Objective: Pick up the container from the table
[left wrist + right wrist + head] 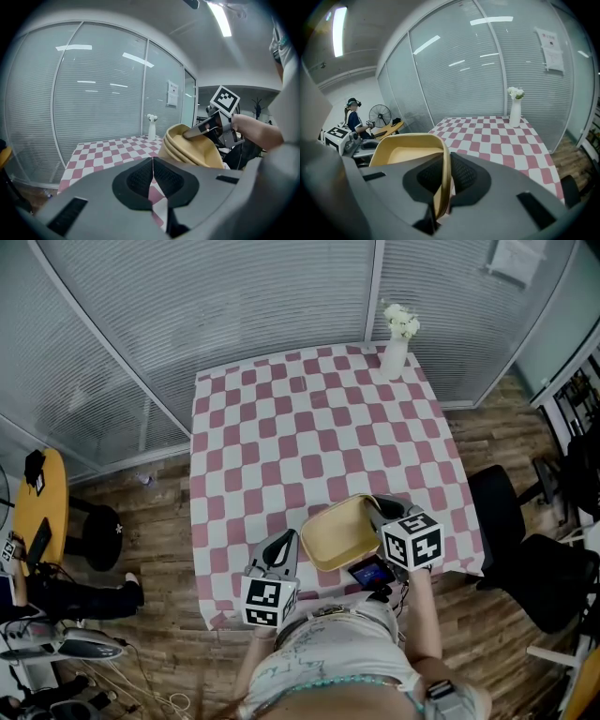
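A tan, shallow container hangs tilted above the near edge of the checkered table. My right gripper is shut on its right rim; in the right gripper view the rim runs between the jaws. The left gripper view shows the container lifted, seen from its outer side. My left gripper sits to the container's left, apart from it, its jaws shut with nothing between them.
A white vase with flowers stands at the table's far right corner. Glass walls with blinds run behind the table. A black chair is to the right, a yellow round table to the left. A person sits at the far left.
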